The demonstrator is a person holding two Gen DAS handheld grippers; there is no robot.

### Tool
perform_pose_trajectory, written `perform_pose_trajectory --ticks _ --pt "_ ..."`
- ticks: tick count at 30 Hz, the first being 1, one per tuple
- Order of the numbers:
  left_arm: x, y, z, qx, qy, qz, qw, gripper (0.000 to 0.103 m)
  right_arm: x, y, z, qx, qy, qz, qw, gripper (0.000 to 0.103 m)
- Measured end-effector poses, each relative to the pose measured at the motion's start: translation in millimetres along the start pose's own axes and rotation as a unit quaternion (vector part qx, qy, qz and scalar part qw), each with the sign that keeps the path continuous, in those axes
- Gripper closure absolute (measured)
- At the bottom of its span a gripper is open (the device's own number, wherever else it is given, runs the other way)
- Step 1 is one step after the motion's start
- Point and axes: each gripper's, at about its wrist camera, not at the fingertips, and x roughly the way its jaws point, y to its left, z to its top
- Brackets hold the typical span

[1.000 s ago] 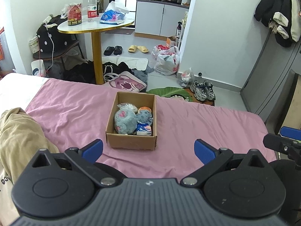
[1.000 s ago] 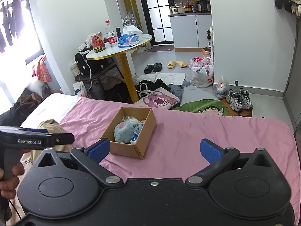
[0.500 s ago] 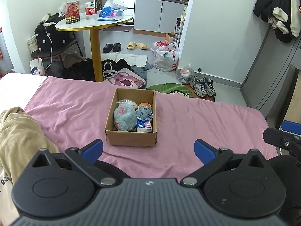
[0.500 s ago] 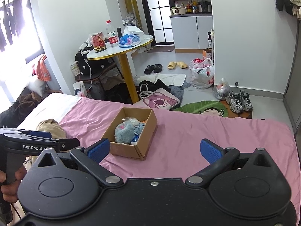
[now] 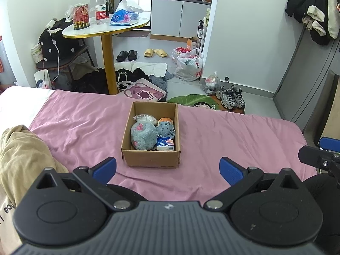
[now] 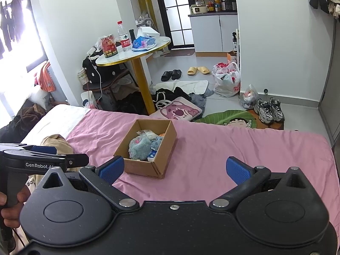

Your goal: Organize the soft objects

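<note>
Both sets of jaws spread wide, nothing held. Left gripper faces the cardboard box squarely; box sits just ahead of its jaws, centred between them, on the pink bed sheet. Right gripper sees the same box ahead and toward its left jaw.

Box contents: grey plush toy, fuzzy, rounded, pink patches; smaller blue-grey plush with orange top; crinkled clear bag behind them; flat tissue pack, glossy wrap, at the near wall.

Step, as judged: soft items look already collected in the box; grippers idle. Tan garment lies crumpled outside the left jaw, possibly next. Picking it calls for a pinch on a fold; the limp cloth will drape.
</note>
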Motion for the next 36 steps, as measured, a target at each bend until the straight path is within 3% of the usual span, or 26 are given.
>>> perform_pose_trajectory --ticks 36 --pt "0.1 -6.8 -0.6 0.004 0.008 -0.004 0.9999 0.001 3.8 5.2 -1.2 -0.008 0.008 -0.007 1.0 0.0"
